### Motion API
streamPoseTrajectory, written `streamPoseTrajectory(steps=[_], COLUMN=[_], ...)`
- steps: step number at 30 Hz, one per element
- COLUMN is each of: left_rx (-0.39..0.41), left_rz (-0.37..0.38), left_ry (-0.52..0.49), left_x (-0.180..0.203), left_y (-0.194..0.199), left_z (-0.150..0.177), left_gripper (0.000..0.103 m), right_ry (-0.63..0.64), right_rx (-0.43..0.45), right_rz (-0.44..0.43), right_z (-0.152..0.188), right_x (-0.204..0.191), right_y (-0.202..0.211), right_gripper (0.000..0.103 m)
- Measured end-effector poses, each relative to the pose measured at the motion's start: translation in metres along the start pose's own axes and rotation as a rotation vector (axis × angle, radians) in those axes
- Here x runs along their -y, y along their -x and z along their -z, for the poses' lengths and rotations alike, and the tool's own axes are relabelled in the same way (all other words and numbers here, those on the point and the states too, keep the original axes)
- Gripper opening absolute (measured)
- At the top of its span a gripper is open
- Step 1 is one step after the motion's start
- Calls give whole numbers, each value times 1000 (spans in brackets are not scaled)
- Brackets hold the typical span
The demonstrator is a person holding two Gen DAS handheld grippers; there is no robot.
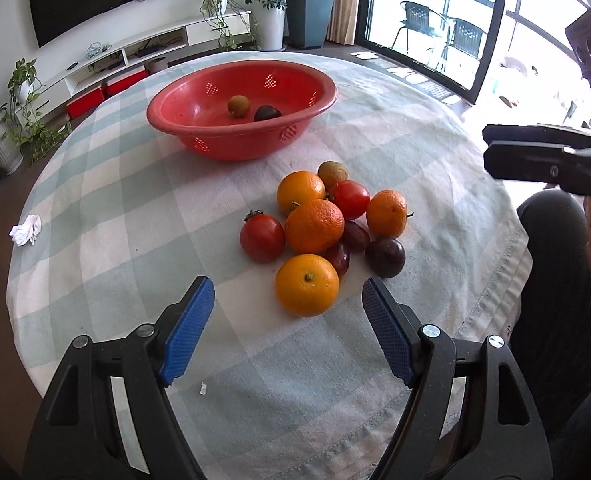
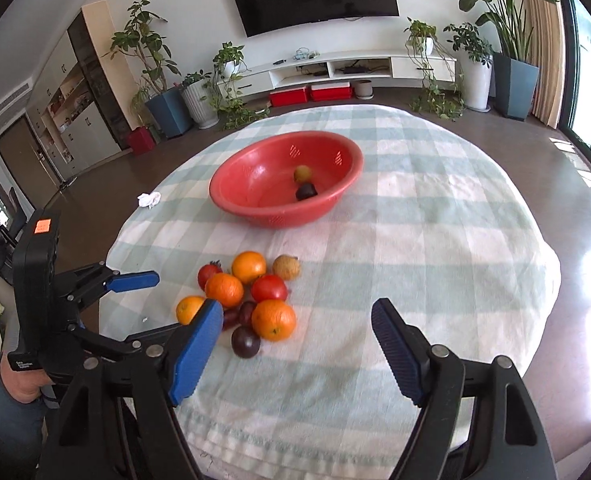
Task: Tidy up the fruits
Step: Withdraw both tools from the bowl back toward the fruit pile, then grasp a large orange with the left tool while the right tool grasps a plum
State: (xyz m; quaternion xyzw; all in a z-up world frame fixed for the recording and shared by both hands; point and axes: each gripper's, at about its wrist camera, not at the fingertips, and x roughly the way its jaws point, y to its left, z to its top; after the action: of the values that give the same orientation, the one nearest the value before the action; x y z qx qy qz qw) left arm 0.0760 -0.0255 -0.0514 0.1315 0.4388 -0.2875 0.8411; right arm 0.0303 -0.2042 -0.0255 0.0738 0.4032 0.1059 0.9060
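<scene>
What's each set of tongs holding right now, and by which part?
Nothing. The left tongs stand open just short of the nearest orange, not touching it. The right tongs stand open and empty above the cloth.

No brand, number or sign is legible anywhere. The left gripper (image 2: 143,304), seen from the right wrist, carries a small white label (image 2: 24,365) on its black handle and an orange sticker (image 2: 42,226) on its top block; the print on both is too small and blurred to read.
</scene>
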Motion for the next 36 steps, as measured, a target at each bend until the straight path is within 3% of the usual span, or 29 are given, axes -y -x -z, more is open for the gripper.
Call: streamPoseTrajectory(steps=[4,8,17,20,29,36], left_rx=[-8,-34,-48,-44,-20,33], left_rz=[27,58,84,82,91,98], left_ry=[11,28,27,26,48,122], left_x=[-1,-4,-5,-5,-9,-23], left_y=[-7,-18,-33,-35,-29,-12], left_z=[-1,-1,-6,-6,0,10], left_gripper=[69,50,48,36,36,36], right_ry=[2,3,16,22,35,37], right_rx=[-7,-27,-56,-61,-83,-106], right_rz=[-3,3,1,-3,3,6], right_z=[17,25,34,35,38,38], right_x=[-8,-12,-20,-23,-31,-38], right_y=[-1,-10,-23,-26,-45,-64], right_gripper=[79,79,75,73,62,53])
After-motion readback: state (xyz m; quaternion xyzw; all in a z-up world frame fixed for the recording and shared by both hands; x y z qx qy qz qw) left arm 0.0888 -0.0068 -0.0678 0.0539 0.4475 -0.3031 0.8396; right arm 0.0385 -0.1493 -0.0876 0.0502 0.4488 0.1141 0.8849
